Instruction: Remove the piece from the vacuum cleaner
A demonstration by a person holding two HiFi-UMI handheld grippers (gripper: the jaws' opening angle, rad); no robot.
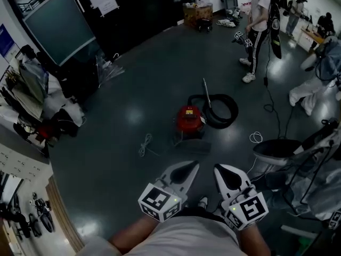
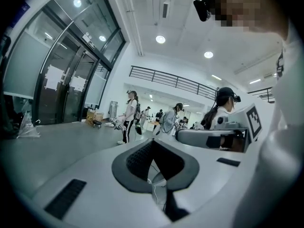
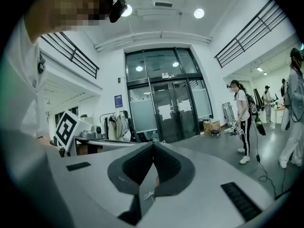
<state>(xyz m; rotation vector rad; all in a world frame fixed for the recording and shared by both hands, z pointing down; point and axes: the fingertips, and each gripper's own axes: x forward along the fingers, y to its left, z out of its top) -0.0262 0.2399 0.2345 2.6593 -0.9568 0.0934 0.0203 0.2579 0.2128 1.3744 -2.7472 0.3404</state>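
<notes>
Vacuum cleaner (image 1: 189, 119) is sitting out on the open floor (image 1: 133, 89), red canister upright, well ahead of both tools — nobody is touching it yet. Its black hose (image 1: 221, 111) is lying coiled just beside it on the right, with the metal wand (image 1: 206, 92) sticking out across the coil. Left tool (image 1: 187, 169) and right tool (image 1: 225, 175) are hanging low near the person's body, both with jaws pressed together and carrying nothing. Which piece is coming off, I am not able to tell from here.

What I am worrying about: the floor is looking dark and glossy, so a pull on hose or wand with one tool is likely dragging the whole canister along unless the other is bracing it. The jaws are needing to open before any grip, too. A white cord (image 1: 145, 144) is lying loose between the person and the cleaner — a snag for the feet on the way in.

The room is looking large and busy: glass doors (image 3: 166, 108) at one side, clothes hanging on a rack (image 1: 24, 87) at the left, and another person (image 1: 259, 15) standing beyond the cleaner.
</notes>
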